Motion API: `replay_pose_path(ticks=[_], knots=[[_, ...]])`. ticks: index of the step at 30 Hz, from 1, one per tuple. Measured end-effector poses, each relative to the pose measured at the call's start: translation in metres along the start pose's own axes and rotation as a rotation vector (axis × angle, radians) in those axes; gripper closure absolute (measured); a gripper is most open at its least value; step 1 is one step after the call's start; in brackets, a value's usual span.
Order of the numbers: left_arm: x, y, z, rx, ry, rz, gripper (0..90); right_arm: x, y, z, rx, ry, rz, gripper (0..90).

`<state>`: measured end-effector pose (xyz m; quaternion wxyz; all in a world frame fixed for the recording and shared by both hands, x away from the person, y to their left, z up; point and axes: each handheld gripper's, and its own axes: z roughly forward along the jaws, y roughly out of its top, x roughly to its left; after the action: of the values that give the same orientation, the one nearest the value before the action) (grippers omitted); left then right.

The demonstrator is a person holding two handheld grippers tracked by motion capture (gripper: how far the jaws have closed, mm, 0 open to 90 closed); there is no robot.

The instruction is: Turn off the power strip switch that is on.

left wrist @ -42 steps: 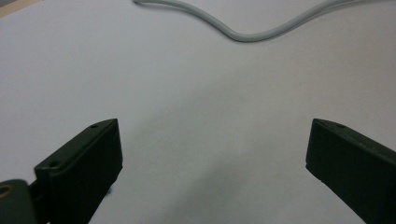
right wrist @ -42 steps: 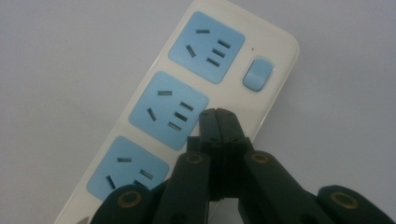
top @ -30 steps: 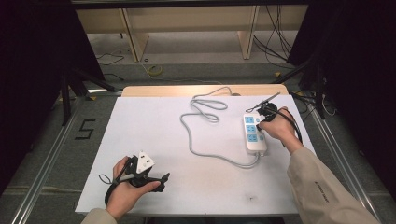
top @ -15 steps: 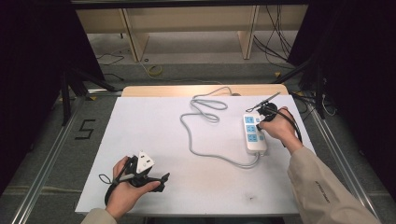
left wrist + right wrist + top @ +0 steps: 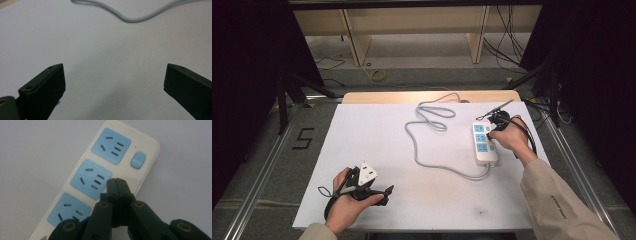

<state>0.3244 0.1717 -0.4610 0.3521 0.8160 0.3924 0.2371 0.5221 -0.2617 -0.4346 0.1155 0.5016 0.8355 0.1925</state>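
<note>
A white power strip [image 5: 484,144] with three blue sockets lies at the right of the white table top [image 5: 372,135]. Its grey cable [image 5: 428,145] loops back toward the far edge. My right gripper [image 5: 490,133] is shut with nothing between its jaws. In the right gripper view its closed tips [image 5: 116,181] hover over the power strip [image 5: 117,157] at the right edge of the middle socket, below the blue switch [image 5: 138,160]. My left gripper [image 5: 385,195] rests at the front left, far from the strip. It stands wide open [image 5: 113,85] over bare table, with the cable [image 5: 130,18] farther ahead.
A wooden table edge [image 5: 432,96] shows behind the white top. Metal rails [image 5: 259,175] run along both sides on the floor, with a "5" mark [image 5: 303,138] at the left. Shelving and loose floor cables [image 5: 507,45] lie beyond the table.
</note>
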Motion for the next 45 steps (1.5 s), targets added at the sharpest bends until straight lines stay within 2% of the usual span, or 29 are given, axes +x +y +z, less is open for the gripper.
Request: replay_pose_path(ticks=[18,26,29,45], knots=[[0.000,0.000,0.001,-0.001,0.000,-0.003,3.2,-0.001,-0.004,-0.006,-0.088,-0.006,-0.011,90.0],[0.000,0.000,0.001,-0.001,0.001,-0.004,3.2,0.000,-0.011,-0.011,-0.132,0.020,-0.012,90.0],[0.000,0.000,0.001,-0.001,0.001,-0.004,3.2,-0.001,-0.014,-0.012,-0.149,0.027,-0.009,84.2],[0.000,0.000,0.000,0.002,0.002,-0.001,3.2,0.007,-0.026,-0.023,-0.241,0.067,-0.029,66.1]])
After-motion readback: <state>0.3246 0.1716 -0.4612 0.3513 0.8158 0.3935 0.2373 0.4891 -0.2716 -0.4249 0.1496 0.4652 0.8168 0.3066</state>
